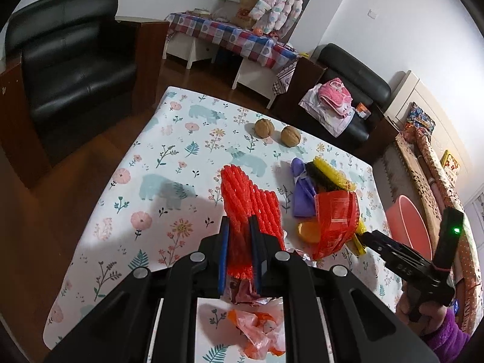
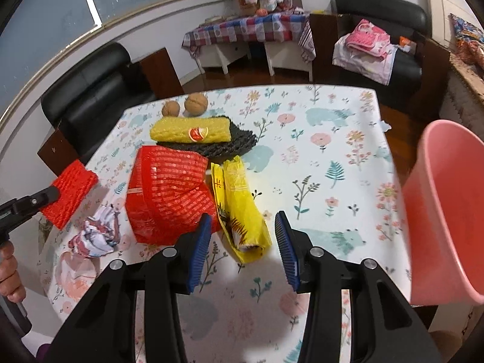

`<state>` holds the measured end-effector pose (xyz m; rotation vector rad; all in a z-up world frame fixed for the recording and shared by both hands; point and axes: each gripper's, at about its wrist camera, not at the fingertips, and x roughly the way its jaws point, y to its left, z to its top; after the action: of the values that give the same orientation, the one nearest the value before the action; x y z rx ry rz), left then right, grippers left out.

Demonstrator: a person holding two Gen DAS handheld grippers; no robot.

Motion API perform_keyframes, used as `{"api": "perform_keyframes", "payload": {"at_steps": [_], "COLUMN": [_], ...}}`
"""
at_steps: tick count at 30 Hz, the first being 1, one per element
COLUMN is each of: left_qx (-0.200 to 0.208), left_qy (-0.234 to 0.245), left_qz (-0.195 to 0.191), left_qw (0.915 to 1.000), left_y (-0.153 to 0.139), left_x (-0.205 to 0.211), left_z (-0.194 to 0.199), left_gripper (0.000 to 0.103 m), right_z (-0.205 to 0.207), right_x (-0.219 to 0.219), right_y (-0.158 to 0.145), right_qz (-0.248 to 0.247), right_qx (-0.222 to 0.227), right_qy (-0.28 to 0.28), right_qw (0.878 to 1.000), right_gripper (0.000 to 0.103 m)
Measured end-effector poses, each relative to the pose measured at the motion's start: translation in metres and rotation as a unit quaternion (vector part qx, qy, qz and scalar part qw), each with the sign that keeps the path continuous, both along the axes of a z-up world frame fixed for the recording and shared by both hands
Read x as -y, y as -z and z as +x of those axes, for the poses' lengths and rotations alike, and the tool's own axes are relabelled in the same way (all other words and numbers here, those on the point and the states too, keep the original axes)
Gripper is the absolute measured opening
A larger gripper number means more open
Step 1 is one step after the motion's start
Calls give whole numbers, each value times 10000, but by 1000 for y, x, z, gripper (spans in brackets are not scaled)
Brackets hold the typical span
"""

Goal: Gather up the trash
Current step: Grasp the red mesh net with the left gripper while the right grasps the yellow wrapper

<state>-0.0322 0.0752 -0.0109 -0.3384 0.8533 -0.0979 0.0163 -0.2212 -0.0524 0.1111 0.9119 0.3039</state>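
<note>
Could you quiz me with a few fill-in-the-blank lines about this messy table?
1. The left gripper is shut on a ____ foam fruit net.
2. The right gripper hangs open above a ____ plastic wrapper.
3. Two ____ lie at the far edge of the flowered tablecloth.
4. The bin beside the table is ____.

Missing words: red; yellow; walnuts; pink

left hand-held gripper [image 1: 239, 242]: clamped, angled down | right hand-held gripper [image 2: 242, 242]: jaws apart
</note>
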Motion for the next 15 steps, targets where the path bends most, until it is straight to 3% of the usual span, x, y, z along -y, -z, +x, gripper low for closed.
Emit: {"api": "perform_keyframes", "payload": {"at_steps": [3, 9, 15], "left_qx": [-24, -41, 12], "left_qy": [-15, -1, 61], "left_qz": [-1, 7, 34], "left_qw": [10000, 10000, 10000], "left_y": [1, 3, 0], "left_x": [-1, 0, 8], "left_z": [1, 4, 4], "left_gripper": [12, 12, 12], "right_z": [7, 9, 7], "right_x": [-1, -1, -16], "right_y": [11, 13, 12], "right_qz": [1, 1, -600], "right_qx": [-222, -174, -106], "right_qy": [-1, -71, -216], "right_qw": [9998, 9998, 9979], "right_gripper": [44, 44, 44]}}
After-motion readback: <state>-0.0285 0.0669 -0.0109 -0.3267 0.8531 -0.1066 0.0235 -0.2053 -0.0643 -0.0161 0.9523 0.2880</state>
